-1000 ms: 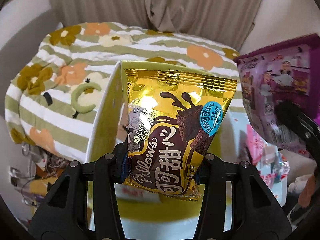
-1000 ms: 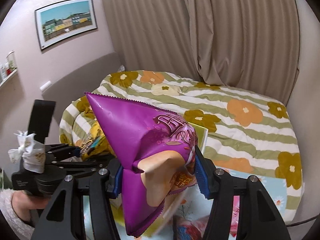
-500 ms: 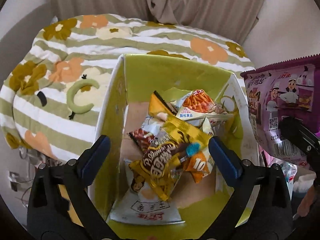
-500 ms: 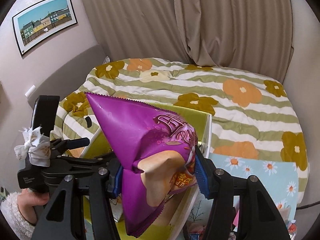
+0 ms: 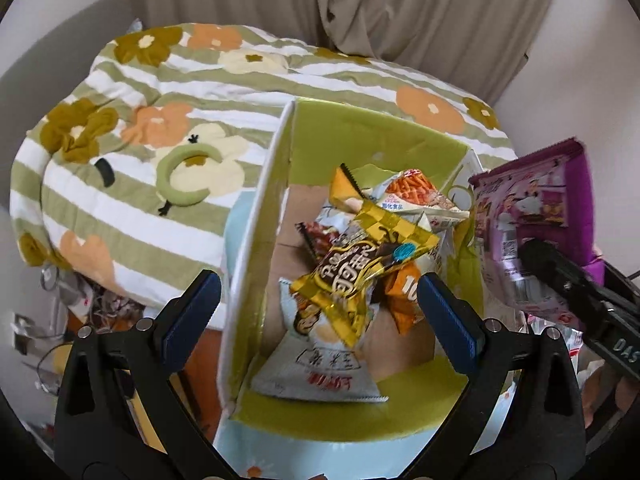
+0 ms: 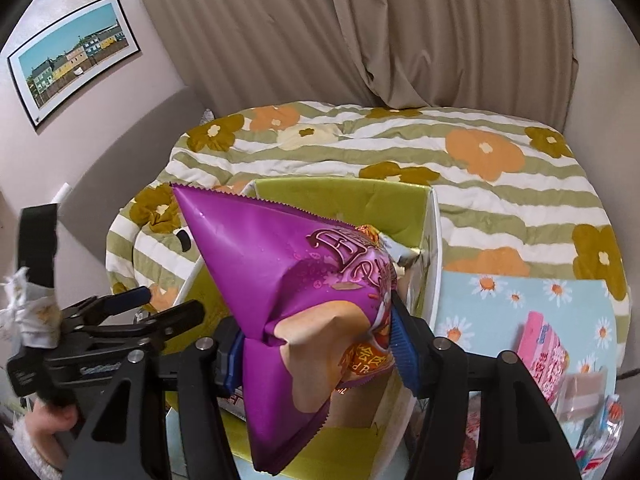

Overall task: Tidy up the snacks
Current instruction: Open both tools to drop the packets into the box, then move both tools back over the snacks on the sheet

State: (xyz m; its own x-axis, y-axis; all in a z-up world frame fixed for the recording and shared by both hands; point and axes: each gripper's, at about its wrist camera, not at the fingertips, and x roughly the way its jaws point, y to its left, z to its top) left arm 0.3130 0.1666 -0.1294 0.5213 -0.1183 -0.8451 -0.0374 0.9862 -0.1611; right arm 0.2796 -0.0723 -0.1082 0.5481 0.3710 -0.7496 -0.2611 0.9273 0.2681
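A green cardboard box (image 5: 352, 136) holds several snack packets. The gold chocolate pillow packet (image 5: 360, 268) lies on top of them. My left gripper (image 5: 320, 300) is open and empty above the box's near end. My right gripper (image 6: 316, 344) is shut on a purple snack bag (image 6: 280, 260), held over the box (image 6: 340, 200). That bag also shows at the right of the left wrist view (image 5: 536, 216). The left gripper shows at the lower left of the right wrist view (image 6: 132, 304).
A bed with a green striped flower quilt (image 5: 160, 128) lies behind the box. A blue daisy cloth (image 6: 520, 300) right of the box carries a pink packet (image 6: 548, 356) and other snacks. Curtains (image 6: 360, 40) hang at the back.
My left gripper opened and dropped the gold packet into the box, then drew back slightly. My right gripper moved the purple bag closer over the box.
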